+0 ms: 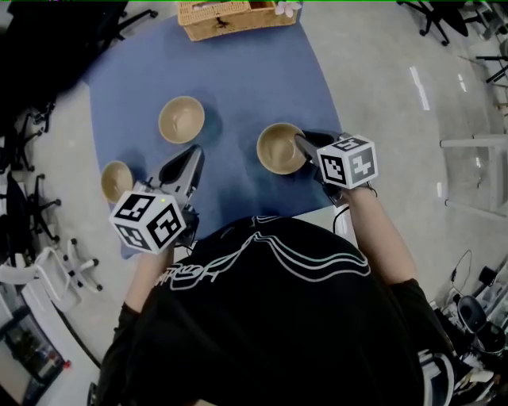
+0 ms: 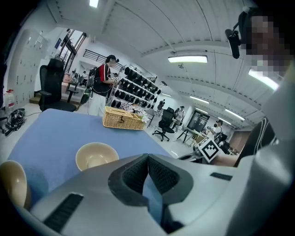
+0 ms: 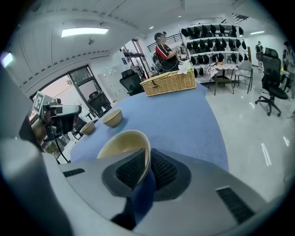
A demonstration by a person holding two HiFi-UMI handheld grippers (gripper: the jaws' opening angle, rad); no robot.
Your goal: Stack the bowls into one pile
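Note:
Three tan bowls sit on a blue mat (image 1: 238, 79). My right gripper (image 1: 299, 140) (image 3: 148, 159) is shut on the near rim of the right bowl (image 1: 278, 149) (image 3: 120, 146), with the rim pinched between its pads. The middle bowl (image 1: 181, 119) (image 2: 96, 156) (image 3: 112, 117) stands farther back. A smaller bowl (image 1: 117, 180) (image 2: 11, 184) (image 3: 87, 127) rests near the mat's left edge. My left gripper (image 1: 193, 151) (image 2: 148, 159) hovers between these two bowls, shut, with nothing between its pads.
A wicker basket (image 1: 234, 16) (image 2: 122, 118) (image 3: 170, 82) stands at the mat's far edge. Office chairs (image 1: 32, 214) crowd the floor on the left. A person stands by shelves of dark items (image 2: 136, 87) in the background.

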